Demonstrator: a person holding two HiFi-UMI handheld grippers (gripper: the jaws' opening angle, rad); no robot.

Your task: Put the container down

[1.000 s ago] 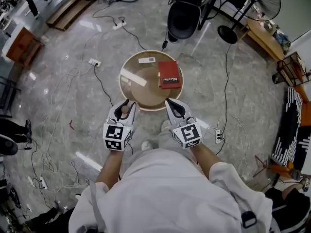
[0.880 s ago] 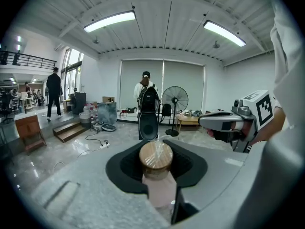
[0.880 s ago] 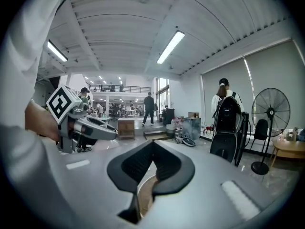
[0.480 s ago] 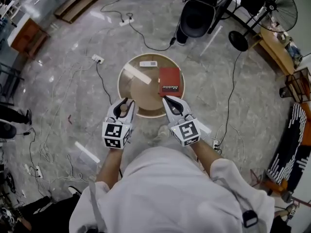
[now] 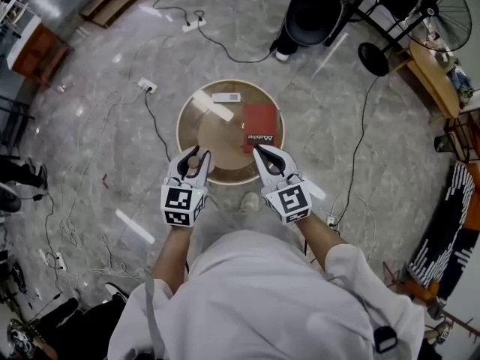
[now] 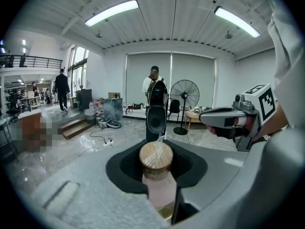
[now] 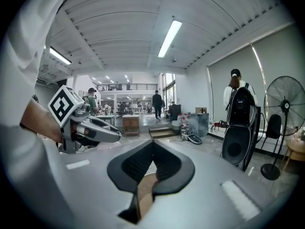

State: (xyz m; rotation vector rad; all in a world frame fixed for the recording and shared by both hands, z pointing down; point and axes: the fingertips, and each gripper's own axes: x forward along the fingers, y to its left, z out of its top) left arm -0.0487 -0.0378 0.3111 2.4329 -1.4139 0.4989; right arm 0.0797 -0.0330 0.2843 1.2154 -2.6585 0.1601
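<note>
Now, left gripper (image 5: 193, 158): my jaws pinch the jar (image 6: 156, 159) by its body, just under the lid.
Jar: upright in that grip, over the table (image 5: 182, 130) at its near-left edge; I cannot tell whether its base touches the top.
Handling: it looks small, light and stiff, with smooth sides that could slip. If it is glass, it wants a soft landing. The cork-like lid shines as if wrapped in film and may sit loose, so I judge the body the right place to hold, not the lid.
Table: round and small, bare at the near-left and the middle, so there is room to set down.
Remote (image 5: 226, 97): white, at the far edge, well apart from the jar.
Book (image 5: 260, 126): red, flat along the right edge; nothing lies between it and the jar.
Right gripper (image 5: 262, 153): jaws pressed together on nothing, over the near-right edge, tips just by the book's near corner, out of the way.
</note>
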